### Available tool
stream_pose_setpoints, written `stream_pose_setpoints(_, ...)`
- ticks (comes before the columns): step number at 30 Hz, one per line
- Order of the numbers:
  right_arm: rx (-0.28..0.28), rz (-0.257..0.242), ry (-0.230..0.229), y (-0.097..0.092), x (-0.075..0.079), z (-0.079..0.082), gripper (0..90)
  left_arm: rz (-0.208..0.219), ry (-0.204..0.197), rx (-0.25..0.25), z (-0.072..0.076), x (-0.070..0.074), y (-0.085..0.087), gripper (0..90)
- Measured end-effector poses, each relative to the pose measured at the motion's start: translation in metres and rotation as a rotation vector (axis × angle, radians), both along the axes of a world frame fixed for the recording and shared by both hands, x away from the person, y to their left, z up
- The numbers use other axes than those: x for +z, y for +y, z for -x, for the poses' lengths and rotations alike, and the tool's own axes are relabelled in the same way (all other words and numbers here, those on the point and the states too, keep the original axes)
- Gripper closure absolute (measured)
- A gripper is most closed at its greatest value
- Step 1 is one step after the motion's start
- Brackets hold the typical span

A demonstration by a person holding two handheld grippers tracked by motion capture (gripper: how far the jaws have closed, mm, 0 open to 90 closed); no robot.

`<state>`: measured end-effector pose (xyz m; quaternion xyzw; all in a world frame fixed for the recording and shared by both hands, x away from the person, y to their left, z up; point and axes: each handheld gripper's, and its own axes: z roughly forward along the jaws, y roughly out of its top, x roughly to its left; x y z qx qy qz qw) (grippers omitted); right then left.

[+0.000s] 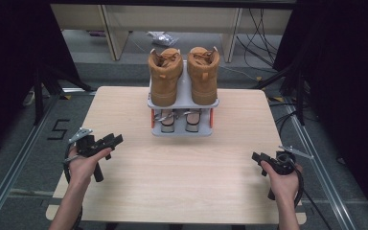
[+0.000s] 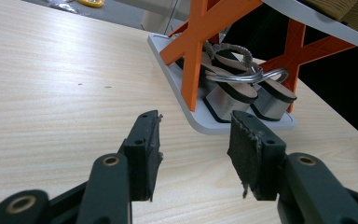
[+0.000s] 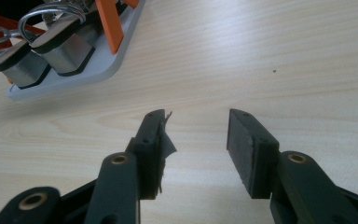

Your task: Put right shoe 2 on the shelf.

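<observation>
A small two-level rack (image 1: pixel 182 101) with grey shelves and orange cross legs (image 2: pixel 196 51) stands at the table's far middle. Two tan boots (image 1: pixel 165 76) (image 1: pixel 203 74) sit side by side on its top shelf. A pair of silver-heeled sandals (image 1: pixel 167 122) (image 2: pixel 235 91) (image 3: pixel 60 49) rests on the bottom shelf. My left gripper (image 1: pixel 115 140) (image 2: pixel 193 140) is held at the table's left, pointed toward the rack, open with nothing between its jaws. My right gripper (image 1: pixel 256 157) (image 3: pixel 193 140) hovers low at the right, also open and holding nothing.
The light wooden table (image 1: pixel 182 187) spreads wide between both hands and the rack. Dark stands and cables (image 1: pixel 292 81) flank the table on the floor. White furniture legs (image 1: pixel 112 33) stand behind it, and a "5" (image 1: pixel 57 129) is marked on the floor at the left.
</observation>
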<state>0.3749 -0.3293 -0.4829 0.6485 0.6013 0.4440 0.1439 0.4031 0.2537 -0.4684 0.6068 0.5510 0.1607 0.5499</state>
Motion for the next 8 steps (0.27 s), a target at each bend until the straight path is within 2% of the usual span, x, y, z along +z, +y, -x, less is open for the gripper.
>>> stream_pose_setpoints(1, 0.008, 0.008, -0.005, -0.0012, -0.0005, 0.0007, 57.4, 0.001, -0.001, -0.001, -0.0001, 0.0001, -0.0001, 52.1)
stream_pose_setpoints(2, 0.024, 0.043, -0.027, -0.0029, -0.0036, -0.0004, 57.1, 0.002, 0.0, -0.002, -0.0001, 0.0003, -0.0003, 51.9)
stream_pose_setpoints(3, -0.001, -0.006, 0.013, 0.002, -0.0011, 0.0028, 56.3, 0.005, 0.0, -0.002, -0.0001, 0.0006, -0.0006, 51.7)
stream_pose_setpoints(4, 0.013, 0.038, -0.014, 0.0004, -0.0041, 0.0012, 55.2, 0.006, 0.0, -0.002, -0.0001, 0.0008, -0.0007, 51.4)
stream_pose_setpoints(5, 0.001, -0.002, 0.006, 0.0036, -0.0025, 0.0028, 53.6, 0.008, 0.001, -0.002, -0.0002, 0.001, -0.0008, 50.8)
stream_pose_setpoints(8, 0.008, 0.037, 0.0, 0.0066, -0.0039, 0.0028, 51.1, 0.013, 0.002, -0.001, -0.0008, 0.0015, -0.0005, 49.2)
